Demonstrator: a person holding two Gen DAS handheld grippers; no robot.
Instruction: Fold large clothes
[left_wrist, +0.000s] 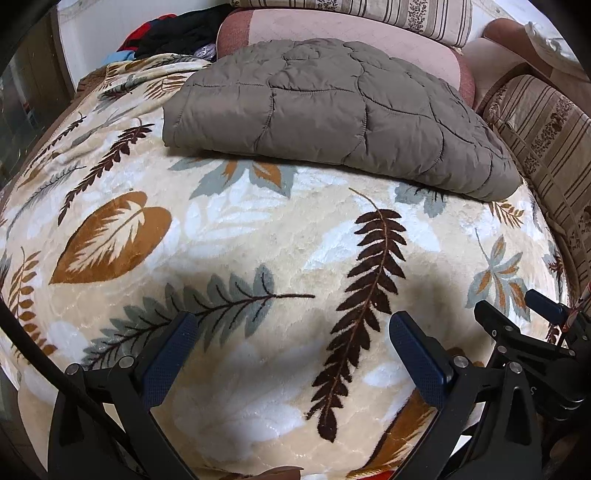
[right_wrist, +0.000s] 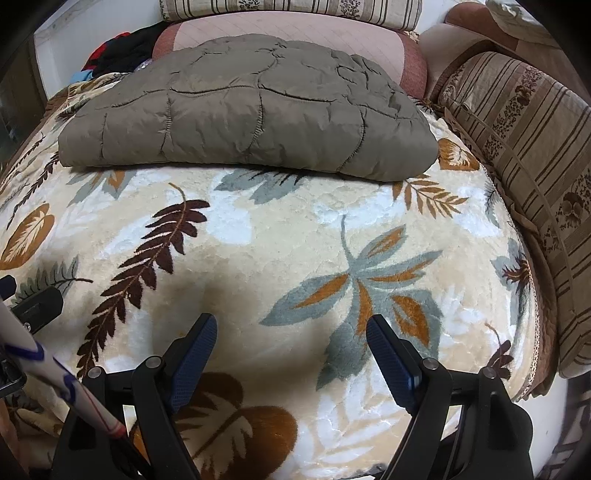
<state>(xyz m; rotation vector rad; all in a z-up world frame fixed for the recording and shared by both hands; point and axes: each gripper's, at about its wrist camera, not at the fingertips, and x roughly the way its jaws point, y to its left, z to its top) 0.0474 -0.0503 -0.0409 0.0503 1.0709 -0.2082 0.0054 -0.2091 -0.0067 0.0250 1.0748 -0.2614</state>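
A grey-brown quilted garment (left_wrist: 325, 110) lies folded into a thick rectangle at the far side of a cream blanket with a leaf print (left_wrist: 258, 240). It also shows in the right wrist view (right_wrist: 251, 107). My left gripper (left_wrist: 291, 332) is open and empty, low over the near part of the blanket, well short of the garment. My right gripper (right_wrist: 291, 332) is open and empty, also over the near part of the blanket (right_wrist: 295, 229). The right gripper shows at the right edge of the left wrist view (left_wrist: 535, 325).
A pink cushion (left_wrist: 351, 33) and striped cushions (left_wrist: 546, 147) stand behind and right of the garment. A heap of dark, red and blue clothes (left_wrist: 173, 33) lies at the far left. A striped cushion (right_wrist: 524, 147) lines the blanket's right side.
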